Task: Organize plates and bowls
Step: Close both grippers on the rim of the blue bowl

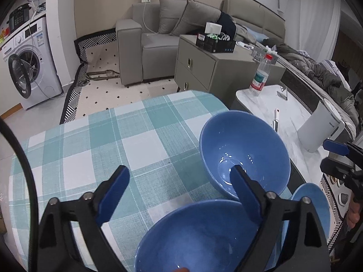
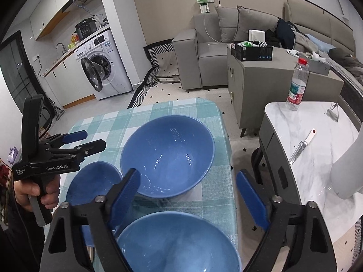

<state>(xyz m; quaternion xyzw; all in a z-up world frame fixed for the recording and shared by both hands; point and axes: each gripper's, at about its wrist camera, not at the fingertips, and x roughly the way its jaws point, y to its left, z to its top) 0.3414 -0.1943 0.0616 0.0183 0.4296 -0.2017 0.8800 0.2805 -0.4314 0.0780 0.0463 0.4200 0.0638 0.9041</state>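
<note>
Three blue bowls stand on the teal checked tablecloth [image 1: 90, 136] [image 2: 217, 199]. In the left wrist view my left gripper [image 1: 180, 181] is open above the near bowl [image 1: 197, 238]; its right finger overlaps the far bowl [image 1: 245, 145]. A third bowl [image 1: 315, 204] shows at the right, under my right gripper [image 1: 325, 155]. In the right wrist view my right gripper [image 2: 188, 192] is open over the nearest bowl [image 2: 177, 242], its left finger in front of the big bowl's [image 2: 168, 151] rim. A hand holds the left gripper [image 2: 93, 138], open, beyond the smaller bowl [image 2: 93, 185].
To the right stands a white marble table [image 2: 313, 158] with a water bottle [image 2: 297, 86], a knife [image 2: 301, 147] and a white appliance [image 1: 322, 129]. A grey bedside cabinet [image 2: 261, 83], a sofa [image 1: 156, 43] and a washing machine [image 1: 29, 68] lie beyond.
</note>
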